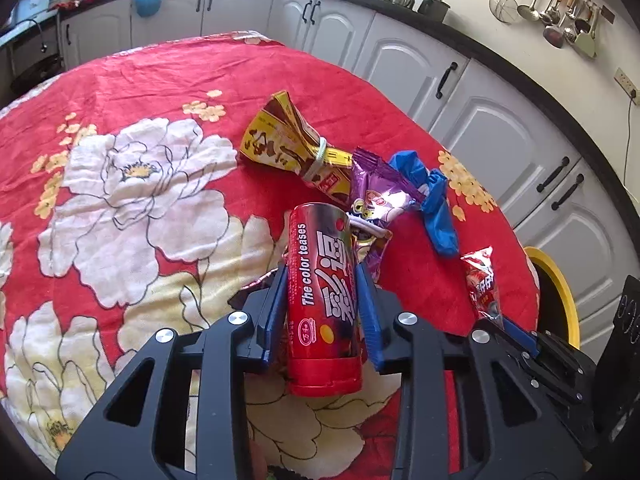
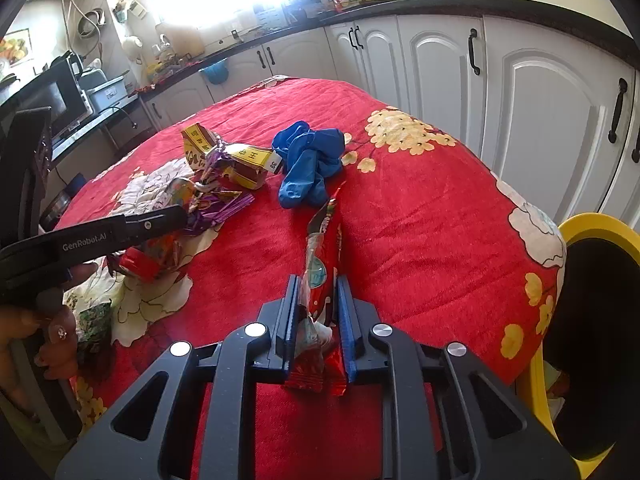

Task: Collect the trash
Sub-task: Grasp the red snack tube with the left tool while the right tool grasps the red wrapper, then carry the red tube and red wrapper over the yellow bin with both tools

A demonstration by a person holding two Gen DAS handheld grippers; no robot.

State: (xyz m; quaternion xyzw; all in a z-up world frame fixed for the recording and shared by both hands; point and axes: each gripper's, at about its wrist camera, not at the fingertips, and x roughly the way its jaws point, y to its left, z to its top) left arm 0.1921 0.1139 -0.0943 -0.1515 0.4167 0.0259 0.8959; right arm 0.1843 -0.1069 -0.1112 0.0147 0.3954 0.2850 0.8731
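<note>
A red cylindrical snack tube (image 1: pixel 322 300) is clamped by the left hand-held gripper (image 1: pixel 320 276) over the floral red-clothed bench (image 1: pixel 160 92); a long red foil wrapper (image 2: pixel 320 280) is pinched by the right hand-held gripper (image 2: pixel 318 288), right of it.

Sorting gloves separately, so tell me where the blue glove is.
The blue glove lies crumpled on the red cloth at mid-table, just right of the yellow packet and beyond the tip of the red wrapper.

Wrappers (image 1: pixel 280 140) and glove (image 1: pixel 432 200) crowd mid-table; left tablecloth (image 1: pixel 120 80) lies open.
</note>
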